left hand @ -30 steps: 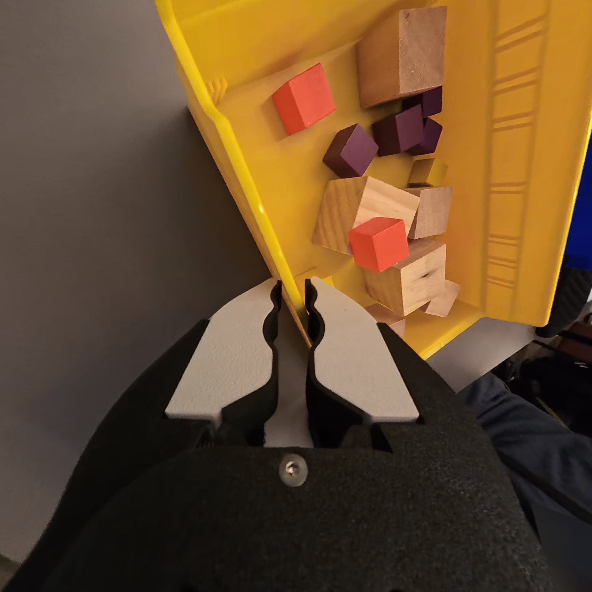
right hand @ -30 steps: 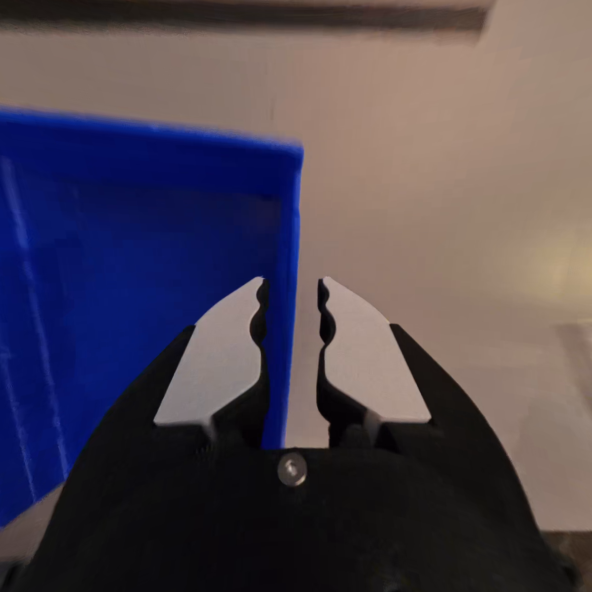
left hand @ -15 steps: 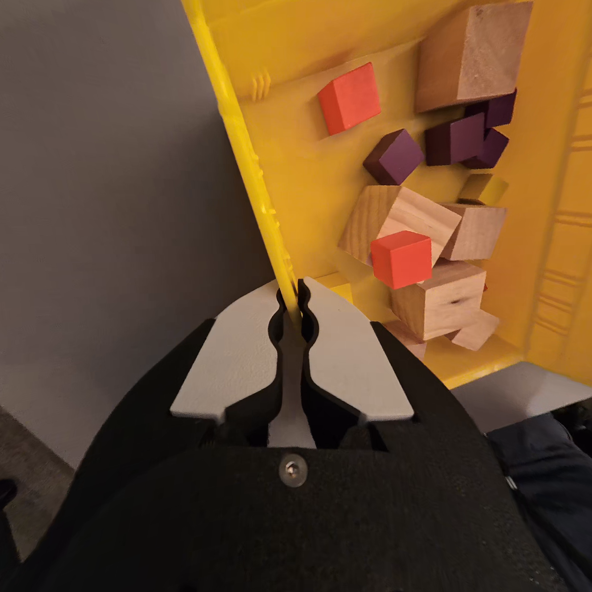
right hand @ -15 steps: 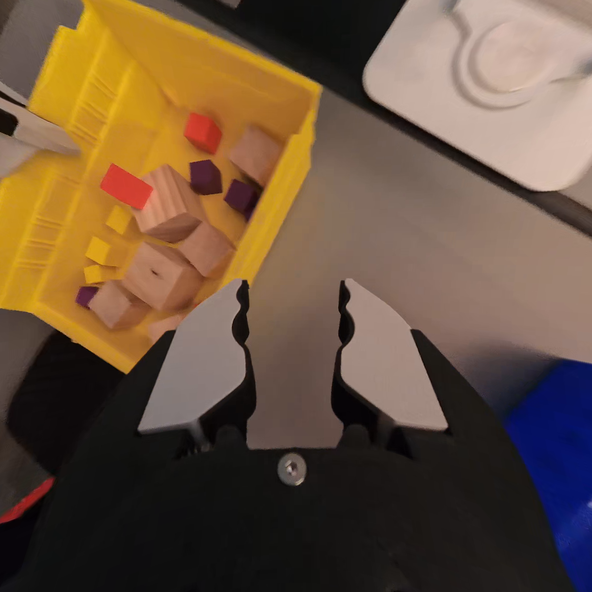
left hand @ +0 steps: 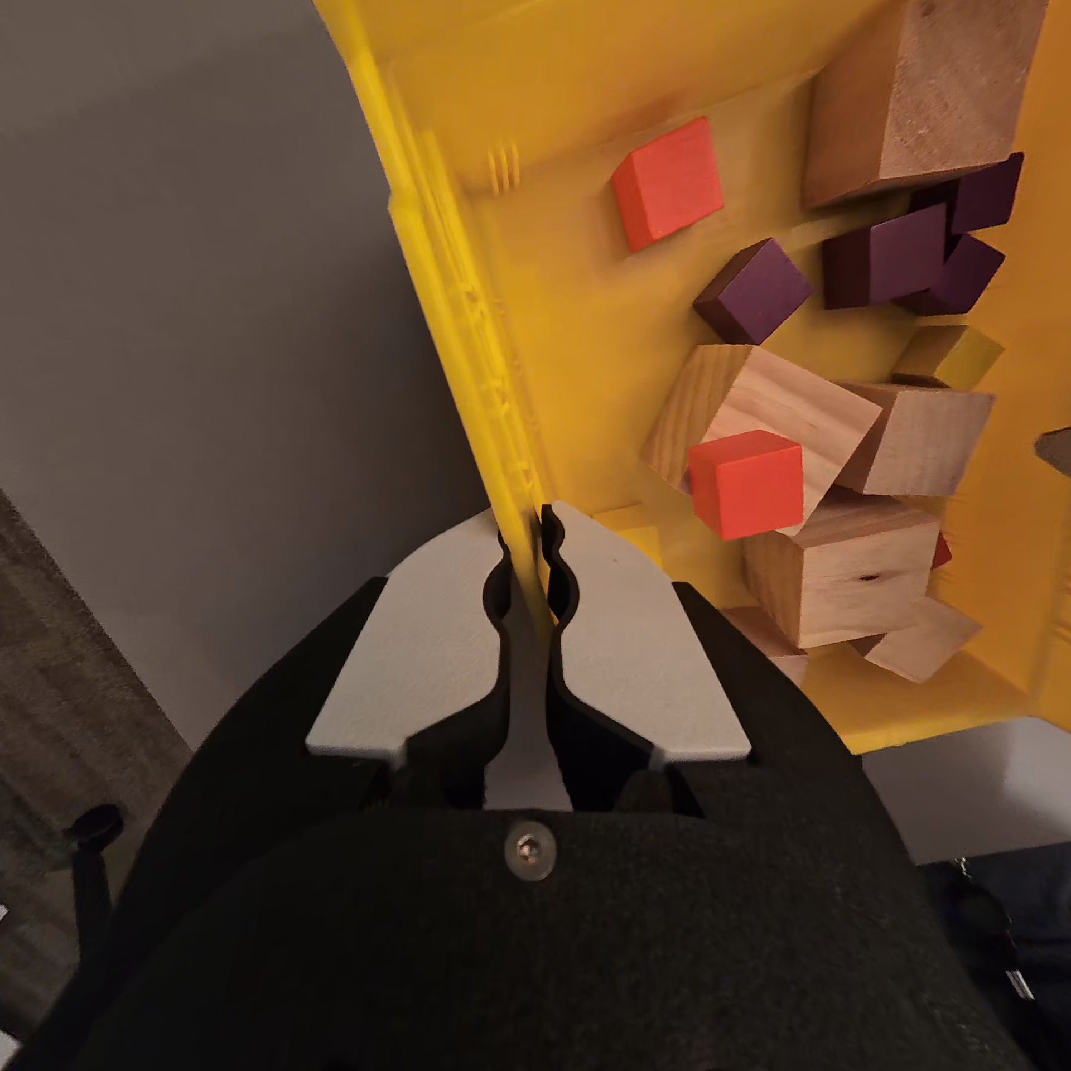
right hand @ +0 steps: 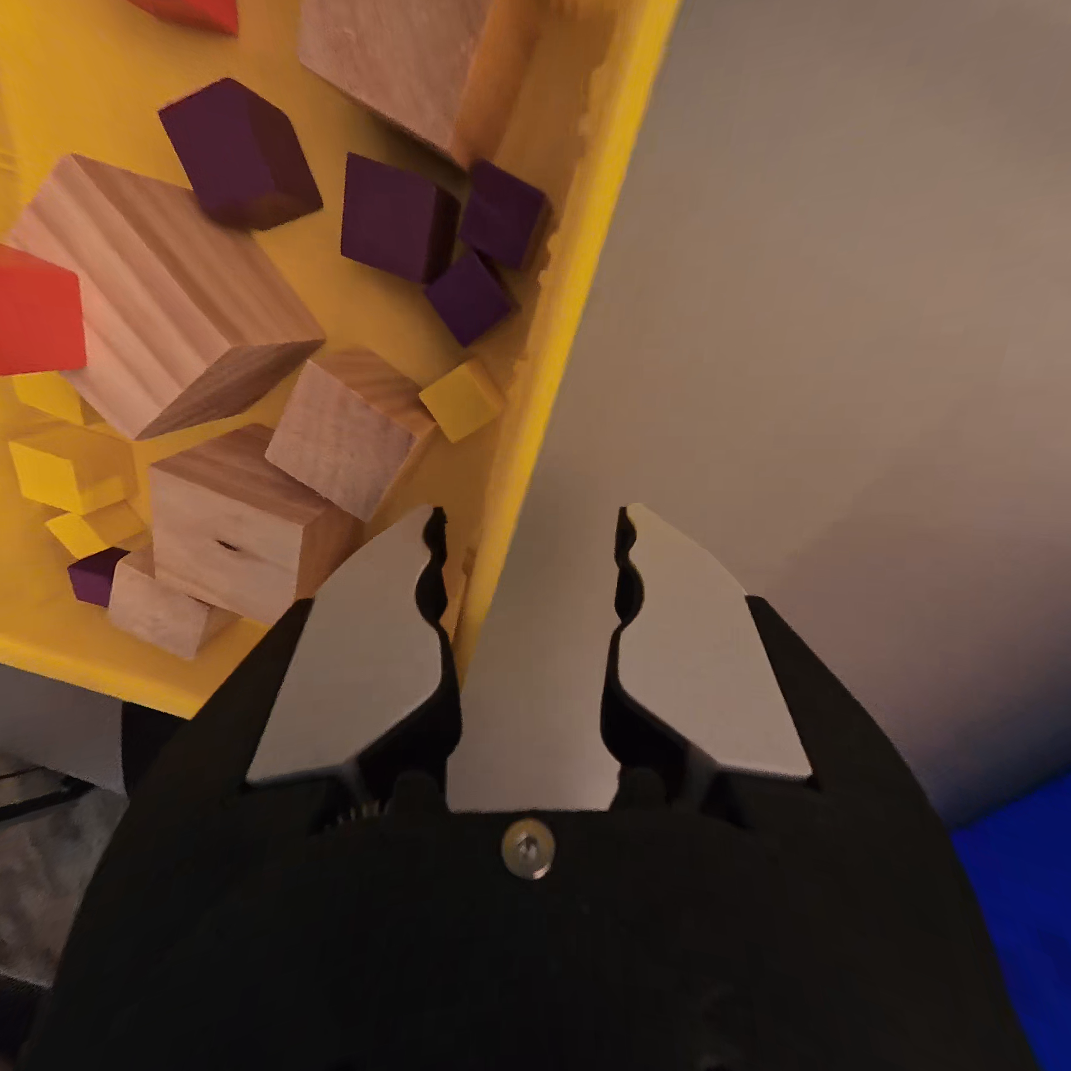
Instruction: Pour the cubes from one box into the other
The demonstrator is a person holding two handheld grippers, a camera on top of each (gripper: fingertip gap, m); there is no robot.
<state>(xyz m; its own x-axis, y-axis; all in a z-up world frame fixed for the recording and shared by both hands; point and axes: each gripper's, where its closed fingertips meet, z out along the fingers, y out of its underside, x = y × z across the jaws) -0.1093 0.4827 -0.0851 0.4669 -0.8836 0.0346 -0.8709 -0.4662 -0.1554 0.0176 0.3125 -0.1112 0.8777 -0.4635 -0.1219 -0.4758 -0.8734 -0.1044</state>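
The yellow box (left hand: 574, 324) holds several cubes: plain wooden ones (left hand: 771, 405), purple ones (left hand: 753, 292), red ones (left hand: 666, 182) and small yellow ones. My left gripper (left hand: 521, 516) is shut on the box's left wall. In the right wrist view the same yellow box (right hand: 585, 272) fills the upper left, with wooden cubes (right hand: 168, 301) and purple cubes (right hand: 394, 217) inside. My right gripper (right hand: 530, 516) is open, its jaws astride the box's right wall, not touching it on the right side. A corner of the blue box (right hand: 1014, 904) shows at the lower right.
The grey table top (left hand: 203, 348) lies to the left of the yellow box, and also to its right in the right wrist view (right hand: 840, 290). The table edge and dark carpet floor (left hand: 64, 666) show at lower left. A dark-clothed leg (left hand: 997, 904) shows at lower right.
My right gripper let go of the blue box, swung over to the yellow box and now straddles its right wall, open wider. My left gripper closed tighter on the left wall.
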